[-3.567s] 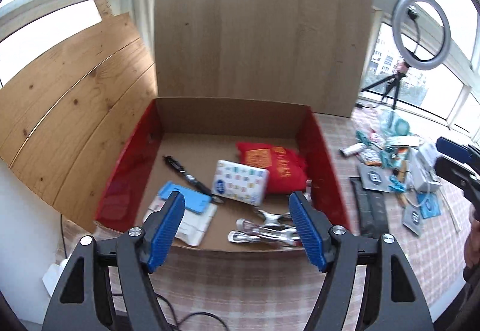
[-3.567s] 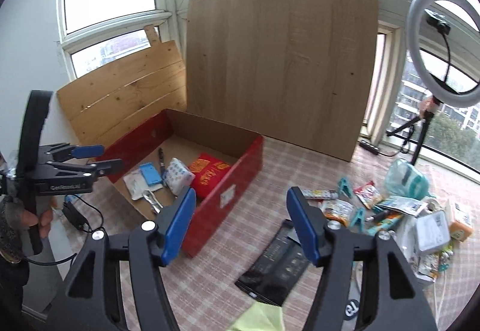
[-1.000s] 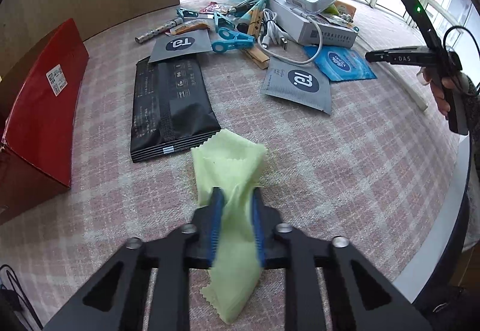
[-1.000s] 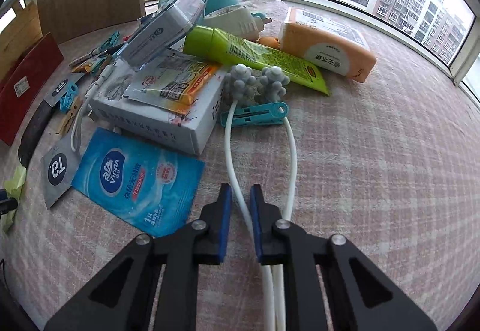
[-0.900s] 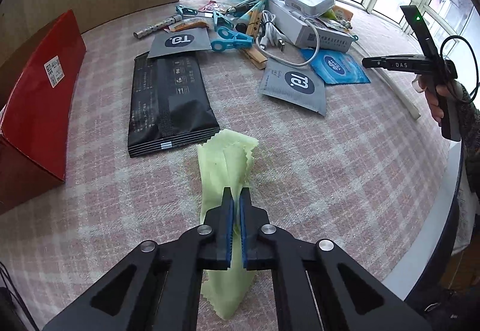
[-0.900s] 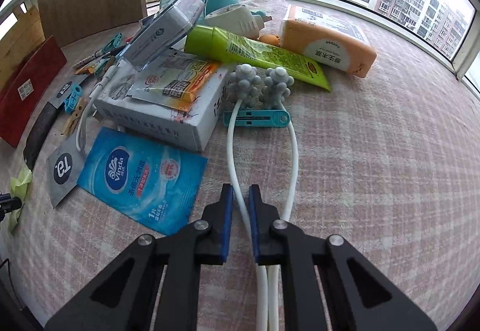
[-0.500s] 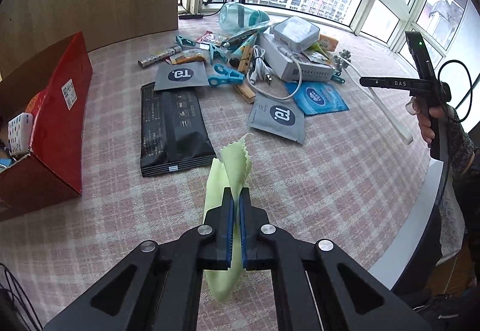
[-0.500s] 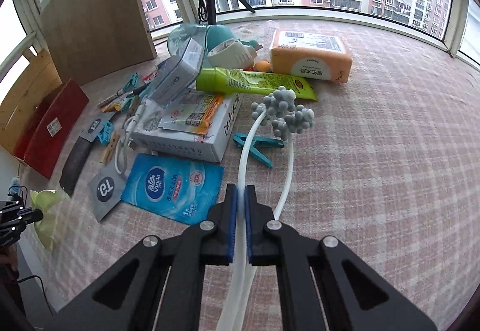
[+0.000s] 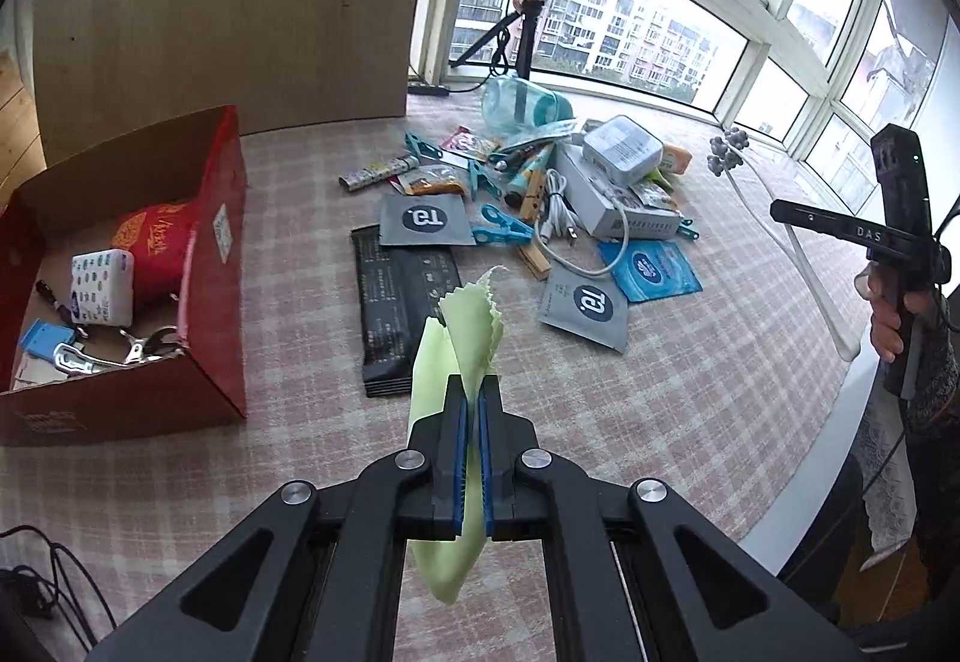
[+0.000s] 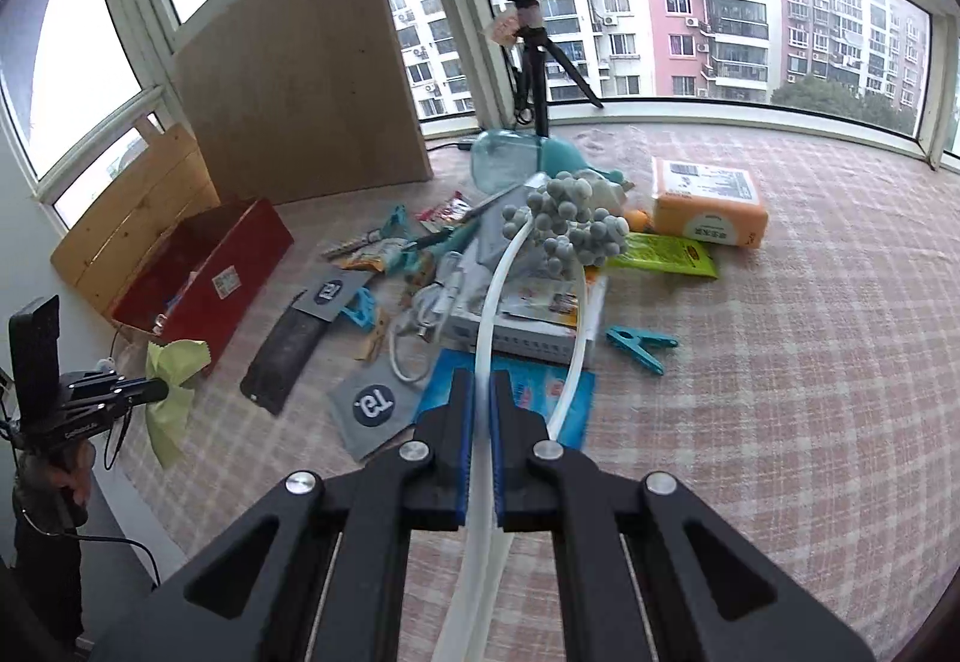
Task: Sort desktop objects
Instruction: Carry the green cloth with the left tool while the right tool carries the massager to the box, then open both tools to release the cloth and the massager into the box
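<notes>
Lifting both catches off the worktop [image 9: 690, 398], your left gripper [image 9: 471, 392] is clamping the pale green cloth [image 9: 462, 326], your right gripper [image 10: 478, 386] the white two-armed massager [image 10: 564, 224]: both are now hanging clear for the red cardboard box [image 9: 222, 266].

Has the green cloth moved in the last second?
Yes. The left gripper has lifted the green cloth off the table; it now hangs clear.

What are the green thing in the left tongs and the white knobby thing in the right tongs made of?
The green cloth looks like thin matte microfibre: it folds limply and has pinked zigzag edges. The massager seems to be plastic: two smooth, glossy white stems that hold their curve, ending in clusters of dull grey balls, possibly rubbery.
</notes>
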Motion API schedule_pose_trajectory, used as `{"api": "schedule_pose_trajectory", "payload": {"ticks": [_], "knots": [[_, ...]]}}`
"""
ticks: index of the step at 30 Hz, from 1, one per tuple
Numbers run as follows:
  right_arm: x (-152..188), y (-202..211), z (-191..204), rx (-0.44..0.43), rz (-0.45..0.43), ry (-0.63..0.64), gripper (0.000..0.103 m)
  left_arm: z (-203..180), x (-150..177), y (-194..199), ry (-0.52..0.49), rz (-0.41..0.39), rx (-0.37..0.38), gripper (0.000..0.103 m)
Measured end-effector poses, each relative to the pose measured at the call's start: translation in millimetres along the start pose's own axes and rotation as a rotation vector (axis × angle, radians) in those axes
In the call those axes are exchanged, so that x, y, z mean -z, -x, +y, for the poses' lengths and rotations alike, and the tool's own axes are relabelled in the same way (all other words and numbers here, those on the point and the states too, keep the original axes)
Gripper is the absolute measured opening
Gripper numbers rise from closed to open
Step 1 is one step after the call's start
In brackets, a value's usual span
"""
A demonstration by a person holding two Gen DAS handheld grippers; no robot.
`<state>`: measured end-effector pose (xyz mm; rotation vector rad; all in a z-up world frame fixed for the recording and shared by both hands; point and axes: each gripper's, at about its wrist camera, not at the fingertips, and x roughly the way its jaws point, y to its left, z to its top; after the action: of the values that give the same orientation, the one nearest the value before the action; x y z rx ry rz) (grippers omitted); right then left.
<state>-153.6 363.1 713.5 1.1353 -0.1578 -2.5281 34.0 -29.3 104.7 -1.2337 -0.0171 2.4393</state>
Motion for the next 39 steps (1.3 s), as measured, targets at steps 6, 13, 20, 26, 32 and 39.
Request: {"api": "schedule_pose_trajectory", "payload": {"ticks": [6, 13, 20, 26, 32, 39], "knots": [[-32.6, -17.1, 91.2, -0.135, -0.008, 0.107, 0.005, 55.5, -21.7, 35.0, 0.035, -0.05, -0.084, 0.003], [-65.8, -68.4, 221.8, -0.277, 0.005, 0.205, 0.005, 163.4, -60.9, 73.6, 0.127, -0.117, -0.303, 0.003], [-78.5, -135.0, 322.8, -0.3, 0.048, 0.259, 0.005, 260.3, -80.6, 59.9, 0.245, -0.072, -0.399, 0.003], [-85.0, -184.0, 369.3, -0.283, 0.083, 0.286, 0.006, 290.7, -85.3, 42.9, 0.287, -0.069, -0.412, 0.006], [-87.5, -183.5, 371.8, -0.252, 0.056, 0.277, 0.034, 286.4, -89.2, 37.1, 0.286, -0.08, -0.527, 0.068], [-82.5, -141.8, 349.3, -0.244, -0.025, 0.284, 0.034, 233.5, -77.5, 55.6, 0.288, -0.158, -0.448, 0.078]]}}
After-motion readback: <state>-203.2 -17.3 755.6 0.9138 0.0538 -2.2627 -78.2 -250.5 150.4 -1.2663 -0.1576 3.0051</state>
